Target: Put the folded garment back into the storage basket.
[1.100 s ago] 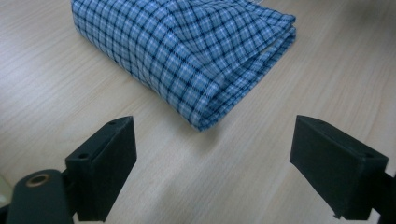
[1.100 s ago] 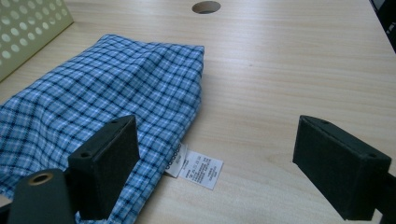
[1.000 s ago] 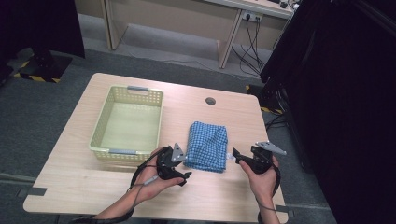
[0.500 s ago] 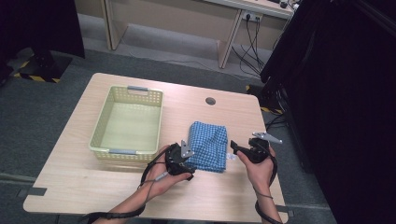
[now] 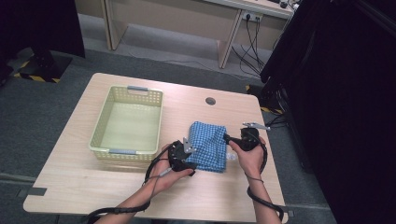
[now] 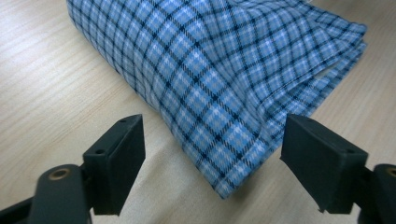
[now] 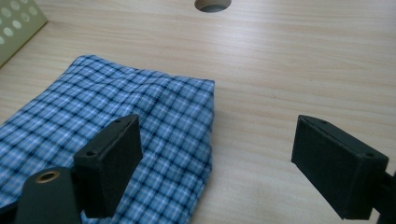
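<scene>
High view: you are closing both grippers (image 5: 188,150) (image 5: 228,138) in on the cloth (image 5: 208,145) at frame centre; left jaws narrowing, both open, nothing gripped.

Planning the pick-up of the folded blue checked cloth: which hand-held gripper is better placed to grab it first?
Left, probably. The left hand-held gripper already has a corner of the cloth between its open jaws, which have just been closing. The right hand-held gripper straddles the cloth's edge and bare table.

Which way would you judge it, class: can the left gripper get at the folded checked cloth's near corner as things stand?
Probably yes: the left gripper has open jaws straddling the checked cloth, its corner between them, nothing blocking.
</scene>
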A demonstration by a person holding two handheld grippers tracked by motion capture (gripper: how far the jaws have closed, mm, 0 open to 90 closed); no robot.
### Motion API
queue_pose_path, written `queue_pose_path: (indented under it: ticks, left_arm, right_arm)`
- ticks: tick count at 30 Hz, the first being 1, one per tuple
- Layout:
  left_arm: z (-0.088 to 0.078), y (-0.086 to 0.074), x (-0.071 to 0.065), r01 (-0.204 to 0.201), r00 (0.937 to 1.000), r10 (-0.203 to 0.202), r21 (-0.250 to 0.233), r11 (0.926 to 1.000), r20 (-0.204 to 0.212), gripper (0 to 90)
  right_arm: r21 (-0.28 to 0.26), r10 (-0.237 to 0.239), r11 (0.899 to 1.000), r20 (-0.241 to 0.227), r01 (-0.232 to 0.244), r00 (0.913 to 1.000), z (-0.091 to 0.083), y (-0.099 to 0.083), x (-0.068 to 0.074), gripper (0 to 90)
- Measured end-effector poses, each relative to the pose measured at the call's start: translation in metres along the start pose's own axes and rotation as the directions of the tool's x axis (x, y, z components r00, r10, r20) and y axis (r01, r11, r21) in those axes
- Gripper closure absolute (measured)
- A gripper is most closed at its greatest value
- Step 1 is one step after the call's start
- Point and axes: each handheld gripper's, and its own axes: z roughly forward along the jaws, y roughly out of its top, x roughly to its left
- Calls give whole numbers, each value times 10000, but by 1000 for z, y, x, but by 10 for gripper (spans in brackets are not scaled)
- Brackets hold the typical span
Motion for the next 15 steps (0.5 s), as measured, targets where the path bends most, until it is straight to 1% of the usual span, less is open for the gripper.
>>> queue_pose_path:
  ticks: [4,8,9,13,15]
  left_arm:
    - [5,1,-1,44,9999,-45,158,9999,91,252]
    - [10,1,0,108,9999,-112,305,9995,129,278]
    - [11,2,0,163,9998,-168,304,9994,143,285]
    - [13,4,1,242,9995,-250,377,9990,213,312]
    - [13,4,2,280,9993,-289,429,9987,219,336]
  right_arm:
    - [321,71,9995,-65,-69,10000,15,3,2,214]
    - [651,312,9974,-109,-305,9995,30,3,1,255]
    - [727,406,9966,-97,-398,9991,33,3,1,261]
    - [994,444,9941,-201,-422,9988,43,2,3,301]
    - [1042,445,9937,-264,-415,9987,46,2,3,327]
